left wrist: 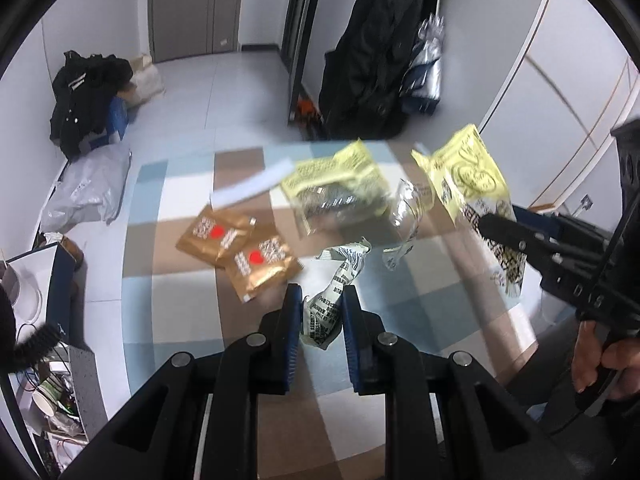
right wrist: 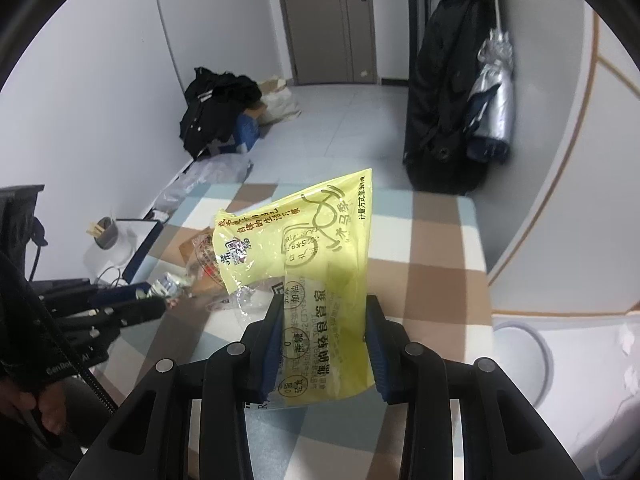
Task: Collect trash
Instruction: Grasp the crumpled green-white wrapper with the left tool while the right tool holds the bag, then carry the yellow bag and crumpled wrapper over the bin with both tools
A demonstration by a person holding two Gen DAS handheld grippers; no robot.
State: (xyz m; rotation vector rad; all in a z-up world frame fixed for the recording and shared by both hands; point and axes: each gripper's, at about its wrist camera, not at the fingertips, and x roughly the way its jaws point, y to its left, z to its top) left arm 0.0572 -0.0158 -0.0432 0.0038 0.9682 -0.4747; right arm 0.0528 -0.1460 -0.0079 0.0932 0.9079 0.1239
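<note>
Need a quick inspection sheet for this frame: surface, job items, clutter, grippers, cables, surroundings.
Surface: checked cloth on table.
Job's things: two gold sachets, yellow wrapper, clear wrapper lying on it.
Clutter: paper strip.
Grippers: left gripper closed on white crumpled wrapper; right gripper holds yellow bag aloft.
Cables: wires at left edge.
Surroundings: hanging black coat, folded umbrella, door.

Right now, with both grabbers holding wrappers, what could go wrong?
1. The right gripper pinches the yellow wrapper only near its bottom edge, so the thin plastic might slip out.
2. The left gripper holds a crumpled white wrapper that hangs loose and could snag.
3. Two gold packets, another yellow wrapper and a clear wrapper lie on the checkered cloth; a swing might knock them off.
</note>
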